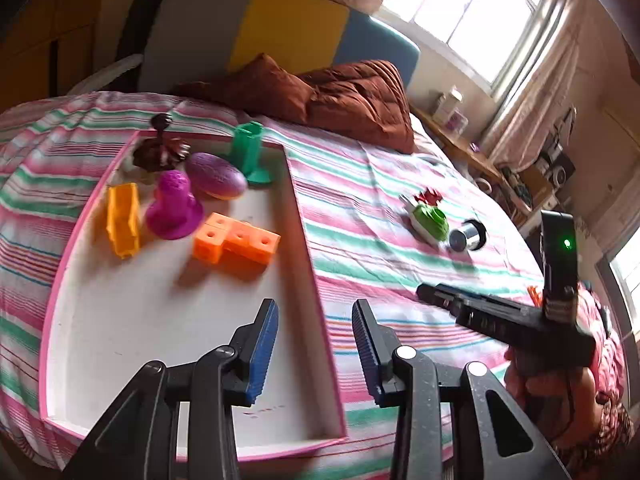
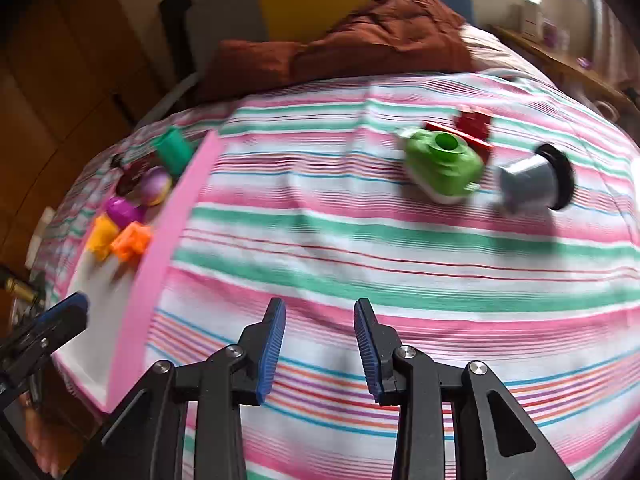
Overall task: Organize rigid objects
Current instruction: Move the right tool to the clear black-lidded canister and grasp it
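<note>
Fingers of the right gripper are standing apart over bare striped bedspread, gripping nothing; the left gripper, likewise empty, is hovering at the pink-rimmed tray. Six toys are sitting inside already, while a green toy and what is probably a grey funnel are waiting upper right.

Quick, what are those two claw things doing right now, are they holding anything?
Left gripper: open, holding nothing, over the tray.
Right gripper: open, holding nothing, over the striped bedsheet.

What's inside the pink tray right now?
Six toys in the pink tray: orange cube block, magenta piece, yellow-orange piece, purple oval, green stand, dark brown piece.
</note>
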The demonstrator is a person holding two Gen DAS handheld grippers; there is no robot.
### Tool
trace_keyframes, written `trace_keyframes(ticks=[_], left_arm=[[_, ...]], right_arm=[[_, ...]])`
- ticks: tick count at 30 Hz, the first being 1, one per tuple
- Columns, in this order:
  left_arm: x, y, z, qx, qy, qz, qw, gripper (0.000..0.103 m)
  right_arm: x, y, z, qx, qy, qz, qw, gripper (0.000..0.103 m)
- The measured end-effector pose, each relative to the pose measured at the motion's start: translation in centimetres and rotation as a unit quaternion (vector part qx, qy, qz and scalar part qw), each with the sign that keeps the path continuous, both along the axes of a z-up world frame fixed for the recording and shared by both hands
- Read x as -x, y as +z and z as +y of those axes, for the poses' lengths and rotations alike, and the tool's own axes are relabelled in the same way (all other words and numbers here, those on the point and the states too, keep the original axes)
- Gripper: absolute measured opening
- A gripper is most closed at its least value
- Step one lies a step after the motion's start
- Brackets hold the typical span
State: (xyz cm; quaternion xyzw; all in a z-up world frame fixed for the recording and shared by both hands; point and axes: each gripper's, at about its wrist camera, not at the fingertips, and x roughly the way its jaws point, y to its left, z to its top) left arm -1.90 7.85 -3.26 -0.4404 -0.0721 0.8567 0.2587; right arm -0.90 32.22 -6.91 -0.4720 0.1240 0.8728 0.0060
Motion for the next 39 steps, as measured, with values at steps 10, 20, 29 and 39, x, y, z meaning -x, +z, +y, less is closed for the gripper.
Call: trace_keyframes(ticks=[10, 20, 29, 39], left_arm=[[-1.1, 0.2, 2.9, 0.01, -0.038, -0.008, 0.9992, 0.038], [-2.5, 0.4, 5.3, 0.032, -0.065, 0.0, 0.9974, 0.038], [-2.4, 0.1, 6.2, 0.038, -0.066, -0.014, 0.997, 0.038], [-3.1, -0.3, 8.5, 0.051, -0.089, -0.014, 0.9946, 0.038]], right_arm=[[-0.3, 1.7, 9.2, -0.038, -0.099, 0.022, 0.994, 0.042], [4.9, 4.4, 17.0, -0.045, -0.182, 0.037, 0.982, 0.047], [3.7, 2.3, 21.6, -0.012, -0.22, 0.017, 0.975, 0.048], [-1.1, 2.1, 23.4, 0.008, -0.23, 0.02, 0.973, 0.055]])
